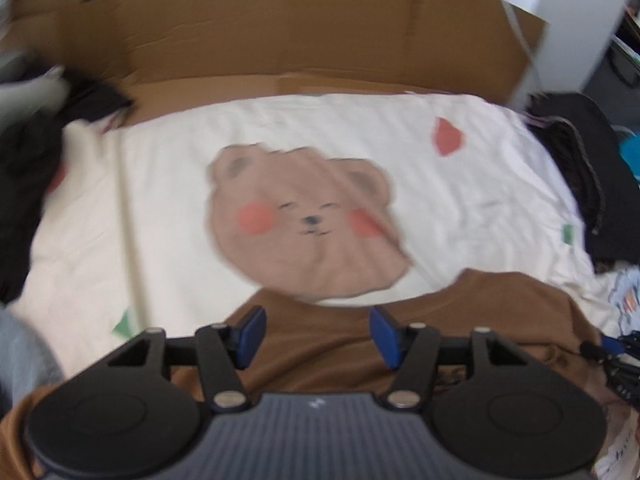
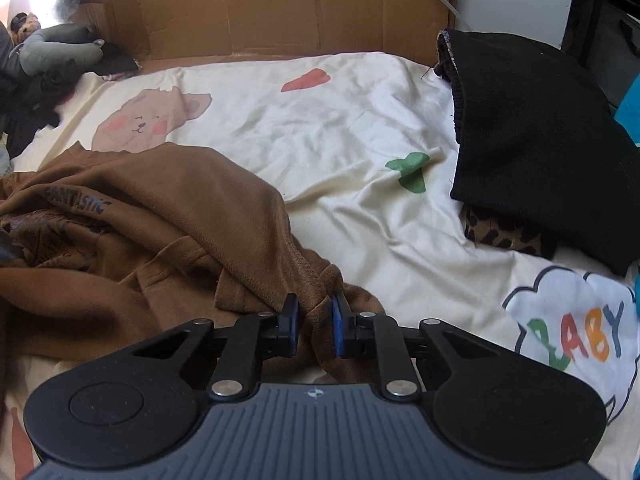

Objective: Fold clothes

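Down at the near edge of the right wrist view, the right hand-held gripper is closed to a narrow gap, and a bunched fold of the brown shirt is pinched between its blue pads. From that pinch the cloth runs away toward ten o'clock, so the shirt's long axis lies from the lower centre to the left edge of that view. It is crumpled, not flat, with dark lettering on a fold at nine o'clock.

The left hand-held gripper stands wide open, with nothing between its fingers. It hangs over the brown shirt, which fills the near part of the left wrist view from six o'clock out to four o'clock; whether the fingertips touch the cloth cannot be told, as this view is blurred.

The shirt lies on a bed with a cream sheet printed with a brown bear face, a red shape and a green shape. At two o'clock in the right wrist view a folded black knitted garment rests on a leopard-print piece. A white cloud print reading BABY sits at four o'clock. Brown cardboard stands along the far side at twelve o'clock, and a grey soft toy lies on dark clothes at ten o'clock.
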Tool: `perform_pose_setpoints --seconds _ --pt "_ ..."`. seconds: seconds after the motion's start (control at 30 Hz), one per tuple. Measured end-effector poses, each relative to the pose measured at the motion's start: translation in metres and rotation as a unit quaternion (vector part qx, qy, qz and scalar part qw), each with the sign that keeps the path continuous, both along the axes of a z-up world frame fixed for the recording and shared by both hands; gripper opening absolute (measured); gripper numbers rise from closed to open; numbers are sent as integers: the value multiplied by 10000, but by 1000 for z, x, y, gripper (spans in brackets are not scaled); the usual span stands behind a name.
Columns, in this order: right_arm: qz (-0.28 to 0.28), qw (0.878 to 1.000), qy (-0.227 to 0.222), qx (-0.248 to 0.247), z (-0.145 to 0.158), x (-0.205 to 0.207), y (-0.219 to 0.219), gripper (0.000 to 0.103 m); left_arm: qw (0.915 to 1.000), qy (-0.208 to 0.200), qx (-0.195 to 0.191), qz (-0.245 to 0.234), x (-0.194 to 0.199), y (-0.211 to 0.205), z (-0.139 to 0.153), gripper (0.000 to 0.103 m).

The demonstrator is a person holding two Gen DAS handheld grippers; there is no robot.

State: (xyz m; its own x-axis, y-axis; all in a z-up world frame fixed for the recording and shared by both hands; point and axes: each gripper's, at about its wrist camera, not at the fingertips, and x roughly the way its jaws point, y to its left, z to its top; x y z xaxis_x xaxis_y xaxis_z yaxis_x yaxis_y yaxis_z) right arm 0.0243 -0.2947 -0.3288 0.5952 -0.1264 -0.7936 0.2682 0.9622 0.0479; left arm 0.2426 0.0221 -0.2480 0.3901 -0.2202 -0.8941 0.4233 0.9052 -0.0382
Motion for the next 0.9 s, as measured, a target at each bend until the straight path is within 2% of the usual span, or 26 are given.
perform_pose_setpoints --seconds 0.13,0.23,0.43,0.5,0.53,0.6,0.7,0.77,0.83,0.87,0.9 --pt "-25 9999 -101 72 -2 -8 3 16 9985 40 85 -540 1 -46 -3 64" --pt "-16 9998 -141 122 -3 -12 3 16 9964 158 10 -830 2 -78 -11 66" --pt "101 9997 -144 164 -4 -18 4 15 9951 358 -314 -869 3 -115 -44 69" --pt "162 9997 -125 165 -5 -19 5 15 9928 378 -356 -1075 1 -124 -54 78" --pt "196 9996 -117 162 -5 -19 5 15 9919 378 -357 -1163 0 -128 -60 79" --pt "263 9995 -96 154 -7 -20 4 15 9917 386 -325 -1185 0 -132 -69 79" --pt "332 9993 -60 155 -9 -21 3 15 9909 635 -454 -1101 3 -129 -79 79" --pt "310 9993 -59 207 -10 -21 2 15 9891 794 -604 -1079 4 -124 -82 73" --pt "279 9993 -49 259 -11 -23 1 15 9861 952 -752 -1137 2 -119 -83 60" --pt "268 9992 -40 280 -11 -23 1 15 9841 1030 -827 -1189 0 -116 -83 48" --pt "264 9992 -26 306 -12 -24 1 15 9819 1108 -901 -1241 -2 -113 -83 43"
